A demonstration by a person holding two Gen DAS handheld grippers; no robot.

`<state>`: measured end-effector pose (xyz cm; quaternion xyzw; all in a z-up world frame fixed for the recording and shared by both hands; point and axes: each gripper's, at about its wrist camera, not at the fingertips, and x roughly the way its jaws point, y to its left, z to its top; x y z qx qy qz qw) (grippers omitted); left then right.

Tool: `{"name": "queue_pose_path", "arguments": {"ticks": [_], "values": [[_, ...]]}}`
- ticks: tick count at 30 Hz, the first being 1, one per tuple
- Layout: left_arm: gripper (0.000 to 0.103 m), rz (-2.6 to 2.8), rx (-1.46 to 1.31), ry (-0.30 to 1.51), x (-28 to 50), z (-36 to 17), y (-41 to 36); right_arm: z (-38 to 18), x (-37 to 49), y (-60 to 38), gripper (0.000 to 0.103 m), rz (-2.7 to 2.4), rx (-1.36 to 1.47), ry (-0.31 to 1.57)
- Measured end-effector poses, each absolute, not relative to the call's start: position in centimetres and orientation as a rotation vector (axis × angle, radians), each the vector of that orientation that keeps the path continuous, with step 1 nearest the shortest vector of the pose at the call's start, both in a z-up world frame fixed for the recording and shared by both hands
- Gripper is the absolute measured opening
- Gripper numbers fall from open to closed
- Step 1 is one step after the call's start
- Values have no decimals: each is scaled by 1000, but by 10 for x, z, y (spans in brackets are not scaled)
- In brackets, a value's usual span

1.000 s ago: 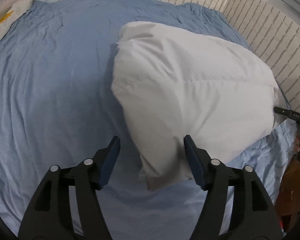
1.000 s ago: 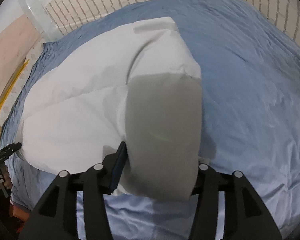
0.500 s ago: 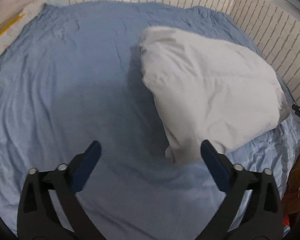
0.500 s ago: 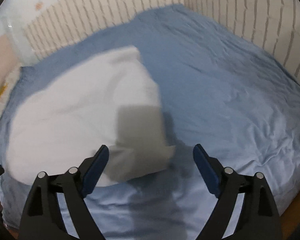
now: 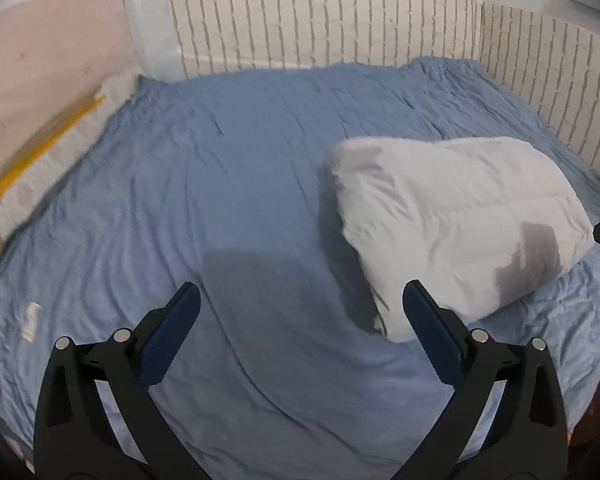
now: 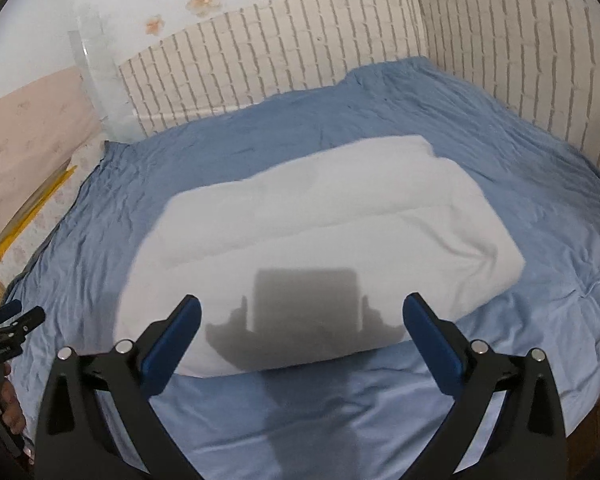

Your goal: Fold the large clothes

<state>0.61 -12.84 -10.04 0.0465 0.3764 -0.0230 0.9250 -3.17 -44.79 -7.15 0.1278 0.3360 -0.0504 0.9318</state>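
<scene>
A white padded garment [image 5: 452, 216] lies folded into a thick bundle on the blue bed sheet [image 5: 220, 200]. In the left wrist view it sits to the right, beyond the right finger. My left gripper [image 5: 300, 286] is open above bare sheet, holding nothing. In the right wrist view the bundle [image 6: 320, 220] lies straight ahead. My right gripper [image 6: 302, 299] hangs above its near edge, jaws opening wide, nothing between the pads. The left gripper [image 6: 12, 316] shows at the left edge, held by a hand [image 6: 10, 400].
Brick-patterned walls [image 5: 320, 28] close the bed at the back and right. A flat white box with a yellow stripe [image 5: 40, 152] leans along the left side. The blue sheet [image 6: 520, 140] spreads wrinkled around the bundle. The bed's near edge lies just below the grippers.
Both grippers let go of the white bundle, opened wide and drew back and upward. The bundle now rests on the sheet, farther from both cameras.
</scene>
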Motion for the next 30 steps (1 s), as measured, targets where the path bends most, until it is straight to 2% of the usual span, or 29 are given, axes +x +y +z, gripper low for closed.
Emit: {"name": "queue_pose_path", "arguments": {"ticks": [6, 10, 20, 30], "values": [[100, -36, 129, 677, 0, -71, -128, -39, -26, -391, 101, -147, 134, 586], [100, -49, 62, 667, -2, -63, -119, -31, -17, -372, 101, -123, 107, 592], [100, -29, -4, 649, -10, -55, -96, -16, -26, -362, 101, -201, 76, 559], [100, -48, -2, 552, -29, -30, -101, 7, -44, -352, 101, -213, 50, 475]]}}
